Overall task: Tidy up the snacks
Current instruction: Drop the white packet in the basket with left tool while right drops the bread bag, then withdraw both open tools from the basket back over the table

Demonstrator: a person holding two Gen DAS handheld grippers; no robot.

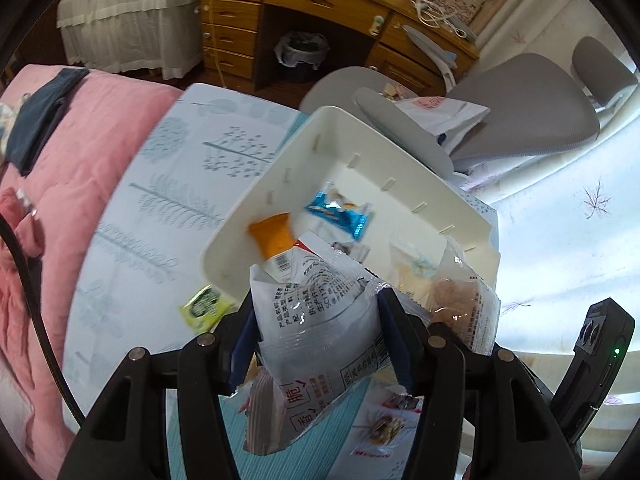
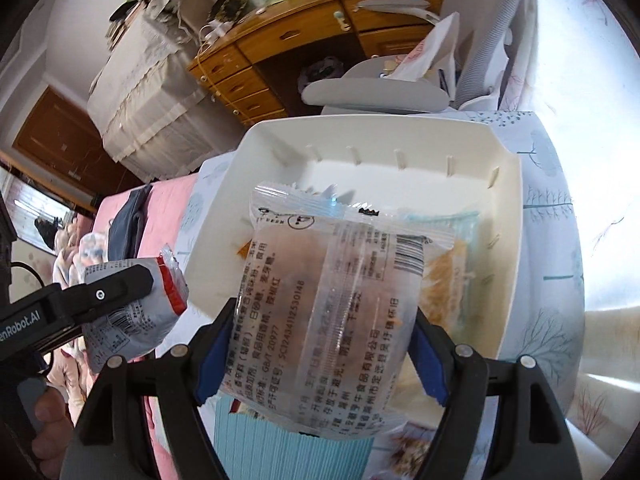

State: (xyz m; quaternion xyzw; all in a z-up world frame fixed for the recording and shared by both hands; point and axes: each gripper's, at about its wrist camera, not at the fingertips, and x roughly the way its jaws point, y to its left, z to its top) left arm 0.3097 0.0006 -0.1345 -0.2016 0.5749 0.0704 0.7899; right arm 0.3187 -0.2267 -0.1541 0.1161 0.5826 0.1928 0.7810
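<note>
My left gripper (image 1: 316, 320) is shut on a silver snack packet (image 1: 320, 292) with black print, held just in front of the white bin's (image 1: 256, 208) near corner. My right gripper (image 2: 324, 320) is shut on a clear packet (image 2: 332, 280) with a brownish snack inside, held over the white bin's (image 2: 508, 216) near rim. Inside the bin lie an orange packet (image 1: 272, 236), a blue packet (image 1: 340, 212) and a pale blue-and-orange packet (image 2: 452, 264). A small green packet (image 1: 204, 306) lies on the printed sheet left of the bin. The silver packet (image 2: 132, 312) also shows at the left of the right wrist view.
The bin sits on a tree-printed sheet (image 1: 180, 184) beside a pink quilt (image 1: 80, 140) bearing a dark garment (image 1: 40, 120). Behind it stand a grey office chair (image 1: 520, 112) and a wooden desk (image 1: 320, 0). More packets, one teal-striped (image 2: 280, 456), lie under the grippers.
</note>
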